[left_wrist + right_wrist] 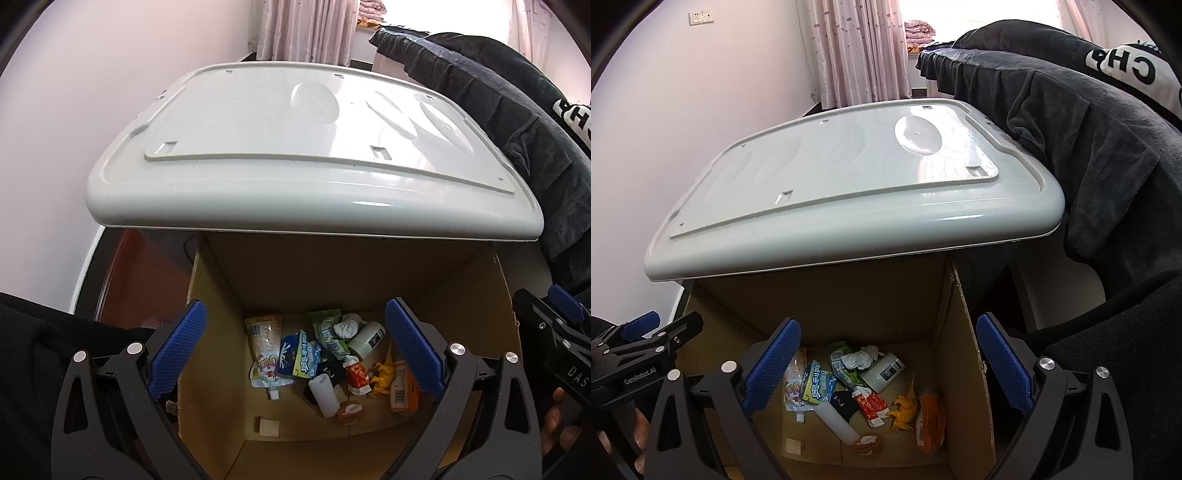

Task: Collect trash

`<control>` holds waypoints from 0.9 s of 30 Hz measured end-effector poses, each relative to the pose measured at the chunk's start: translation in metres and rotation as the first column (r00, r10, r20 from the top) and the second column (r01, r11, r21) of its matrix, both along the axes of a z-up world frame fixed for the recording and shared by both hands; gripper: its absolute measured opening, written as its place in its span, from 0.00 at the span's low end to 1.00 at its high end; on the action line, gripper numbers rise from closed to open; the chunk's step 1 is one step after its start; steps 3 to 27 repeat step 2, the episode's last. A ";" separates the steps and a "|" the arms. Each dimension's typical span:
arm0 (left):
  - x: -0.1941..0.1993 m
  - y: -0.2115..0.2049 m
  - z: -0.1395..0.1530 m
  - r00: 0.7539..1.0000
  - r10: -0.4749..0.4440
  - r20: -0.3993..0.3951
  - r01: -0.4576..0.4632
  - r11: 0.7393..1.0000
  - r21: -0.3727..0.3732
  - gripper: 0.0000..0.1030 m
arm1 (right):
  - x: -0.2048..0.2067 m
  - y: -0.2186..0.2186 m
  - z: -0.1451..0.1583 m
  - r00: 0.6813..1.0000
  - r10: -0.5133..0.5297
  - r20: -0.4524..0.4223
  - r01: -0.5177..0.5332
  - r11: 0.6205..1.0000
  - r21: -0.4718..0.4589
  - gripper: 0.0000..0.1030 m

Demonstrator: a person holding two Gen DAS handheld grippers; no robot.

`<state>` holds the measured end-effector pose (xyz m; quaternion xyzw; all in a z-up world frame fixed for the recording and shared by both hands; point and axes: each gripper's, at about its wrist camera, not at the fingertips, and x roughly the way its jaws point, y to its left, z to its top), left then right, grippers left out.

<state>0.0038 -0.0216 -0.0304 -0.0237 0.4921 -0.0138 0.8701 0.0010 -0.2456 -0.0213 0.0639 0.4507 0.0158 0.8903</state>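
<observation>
Below, between the spread blue pads (177,350) of the left gripper (293,349): an open cardboard box (221,295) with the trash at its bottom. Jaws wide apart, holding nothing. Same for the right gripper (886,363) — pads (1004,365) spread, nothing between them, hanging over the same cardboard box (960,332).

Straight ahead of the left gripper's fingers, down on the box floor: a white spouted pouch (264,350) toward the left pad, a blue-and-yellow snack packet (297,356) just beside it, a green wrapper (327,330) with a crumpled white tissue (347,325) on top, a white jar (367,338) lying toward the right pad. Nearer the gripper: a white tube (325,395), a red-and-white sachet (356,374), a yellow toy dinosaur (382,376) and an orange packet (404,391) against the right wall, half behind the right pad.

Seen from the right gripper, same heap: pouch (794,391) near its left pad, blue packet (816,387), tissue (858,358), jar (884,371), tube (836,419), dinosaur (905,410), orange packet (931,421).

Above and beyond both grippers, overhanging the far side of the box — a pale grey plastic lid (295,147), flat, closed. To the right of it, dark clothing (498,110) draped over something. Far ahead, pink curtains (860,48) and a wall socket (701,16). At the right edge of the left view, the other gripper, close by; at the left edge of the right view, the left one likewise.
</observation>
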 end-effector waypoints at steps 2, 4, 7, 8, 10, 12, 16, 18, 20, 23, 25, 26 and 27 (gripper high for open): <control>0.000 -0.001 -0.001 1.000 -0.005 -0.005 0.005 1.000 0.001 0.92 | 0.001 0.000 0.000 1.000 0.000 0.001 0.000 1.000 0.001 0.92; 0.000 -0.001 -0.001 1.000 -0.005 -0.005 0.005 1.000 0.001 0.92 | 0.001 0.000 0.000 1.000 0.000 0.001 0.000 1.000 0.001 0.92; 0.000 -0.001 -0.001 1.000 -0.005 -0.005 0.005 1.000 0.001 0.92 | 0.001 0.000 0.000 1.000 0.000 0.001 0.000 1.000 0.001 0.92; 0.000 -0.001 -0.001 1.000 -0.005 -0.005 0.005 1.000 0.001 0.92 | 0.001 0.000 0.000 1.000 0.000 0.001 0.000 1.000 0.001 0.92; 0.000 -0.001 -0.001 1.000 -0.005 -0.005 0.005 1.000 0.001 0.92 | 0.001 0.000 0.000 1.000 0.000 0.001 0.000 1.000 0.001 0.92; 0.000 -0.001 -0.001 1.000 -0.005 -0.005 0.005 1.000 0.001 0.92 | 0.001 0.000 0.000 1.000 0.000 0.001 0.000 1.000 0.001 0.92; 0.000 -0.001 -0.001 1.000 -0.005 -0.005 0.005 1.000 0.001 0.92 | 0.001 0.000 0.000 1.000 0.000 0.001 0.000 1.000 0.001 0.92; 0.000 -0.001 -0.001 1.000 -0.005 -0.005 0.005 1.000 0.001 0.92 | 0.001 0.000 0.000 1.000 0.000 0.001 0.000 1.000 0.001 0.92; 0.000 -0.001 -0.001 1.000 -0.005 -0.005 0.005 1.000 0.001 0.92 | 0.001 0.000 0.000 1.000 0.000 0.001 0.000 1.000 0.001 0.92; 0.000 -0.001 -0.001 1.000 -0.005 -0.005 0.005 1.000 0.001 0.92 | 0.001 0.000 0.000 1.000 0.000 0.001 0.000 1.000 0.001 0.92; 0.000 -0.001 -0.001 1.000 -0.005 -0.005 0.005 1.000 0.001 0.92 | 0.001 0.000 0.000 1.000 0.000 0.001 0.000 1.000 0.001 0.92; 0.000 -0.001 -0.001 1.000 -0.005 -0.005 0.005 1.000 0.001 0.92 | 0.001 0.000 0.000 1.000 0.000 0.001 0.000 1.000 0.001 0.92; 0.000 -0.001 -0.001 1.000 -0.005 -0.005 0.005 1.000 0.001 0.92 | 0.001 0.000 0.000 1.000 0.000 0.001 0.000 1.000 0.001 0.92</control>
